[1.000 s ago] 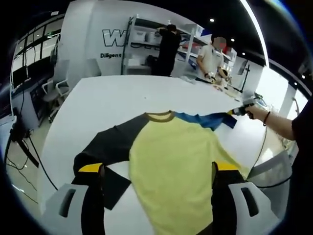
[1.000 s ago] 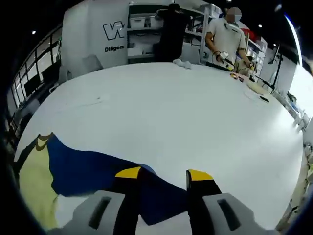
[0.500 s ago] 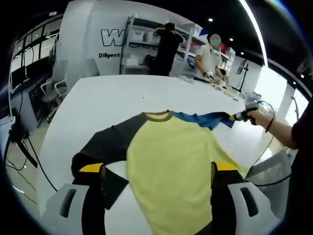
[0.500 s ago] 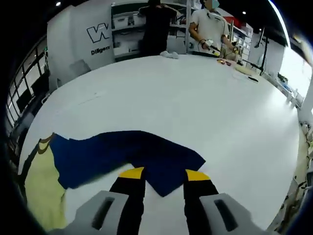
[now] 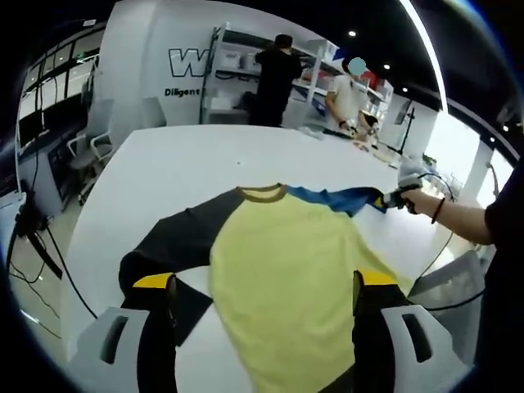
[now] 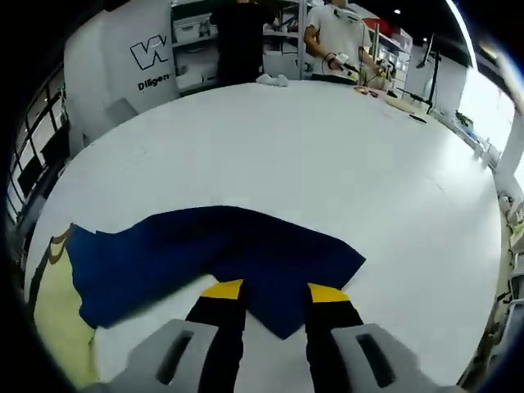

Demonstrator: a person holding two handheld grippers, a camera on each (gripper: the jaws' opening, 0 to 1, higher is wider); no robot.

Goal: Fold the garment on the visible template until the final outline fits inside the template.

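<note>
We see the left gripper (image 5: 264,282) low over the shirt (image 5: 286,262), jaws apart, straddling its yellow body. The right gripper (image 6: 274,288) sits at the shirt's blue sleeve (image 6: 229,250), jaws apart with the cuff between them. The shirt lies flat on the white surface (image 6: 327,155), black sleeve (image 5: 176,237) spread opposite. Beyond the shirt, the surface runs wide and bare.

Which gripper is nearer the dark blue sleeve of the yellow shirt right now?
Right. The right gripper sits at the end of the dark blue sleeve, its jaws over the cuff. The left gripper is at the hem of the yellow shirt body, across the shirt from that sleeve.
</note>
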